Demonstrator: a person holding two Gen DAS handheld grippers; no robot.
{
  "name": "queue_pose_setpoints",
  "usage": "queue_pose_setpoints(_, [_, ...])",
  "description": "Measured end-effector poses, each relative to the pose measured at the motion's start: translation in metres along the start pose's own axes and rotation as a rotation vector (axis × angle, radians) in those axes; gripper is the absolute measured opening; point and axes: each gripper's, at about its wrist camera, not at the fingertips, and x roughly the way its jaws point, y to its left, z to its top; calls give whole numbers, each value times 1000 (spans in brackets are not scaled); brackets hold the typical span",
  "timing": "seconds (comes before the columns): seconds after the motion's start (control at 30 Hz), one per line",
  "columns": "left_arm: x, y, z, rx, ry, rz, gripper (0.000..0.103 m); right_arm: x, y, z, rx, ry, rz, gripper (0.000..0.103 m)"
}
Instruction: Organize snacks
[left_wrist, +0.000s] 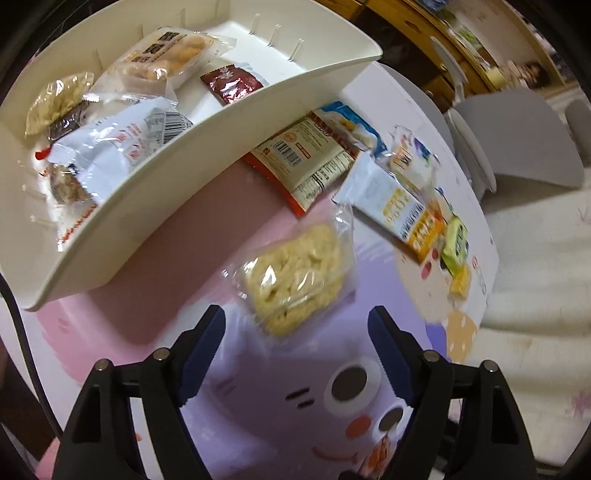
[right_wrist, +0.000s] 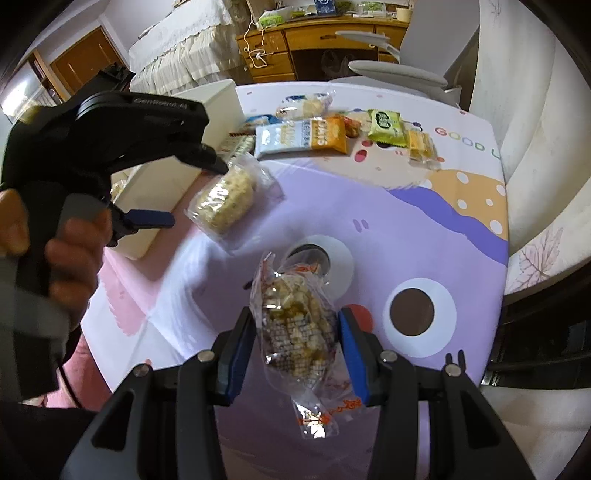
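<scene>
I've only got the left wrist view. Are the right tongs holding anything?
Observer: Yes, the right tongs are shut on a clear grain packet with orange print.
Operator: Is that packet over the bin or the table?
Observer: Over the table, just in front of a cartoon eye on the cloth.
Operator: From that side, how do my left tongs sit at the cracker packet?
Observer: One fingertip is at the packet's far end and the other is off its near side. I cannot tell if either touches it.
</scene>
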Motion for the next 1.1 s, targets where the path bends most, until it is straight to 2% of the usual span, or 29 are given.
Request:
queue_pose_setpoints(0.17, [20,-7,9,-39,-31,42,84,9,-16,-3,6,30,2,46])
queue_pose_setpoints(0.33, [34,-12,15,-67,-64,102,85,12,-28,-7,19,47,4,46])
queue_pose_setpoints(0.47, [49,-15,18,-69,-27,137,85,14,-39,-8,34,54,0,46])
queue_pose_setpoints(0.5, [55,-16,17,-65,-12,148,85,14,-41,-8,38,53,-1,46])
queue_pose_setpoints(0.63, [60,-25,13,-29,-35,189,83,12,-45,-9,50,50,-5,46])
queue_pose_setpoints(0.7, [60,-28,13,-20,-42,195,75,12,-46,-8,55,50,-5,46])
queue_pose_setpoints(0.83, [60,-36,14,18,-51,226,72,10,-46,-9,64,47,-6,46])
queue_pose_setpoints(1.1, [51,-53,18,105,12,252,68,5,-40,-8,78,35,-28,46])
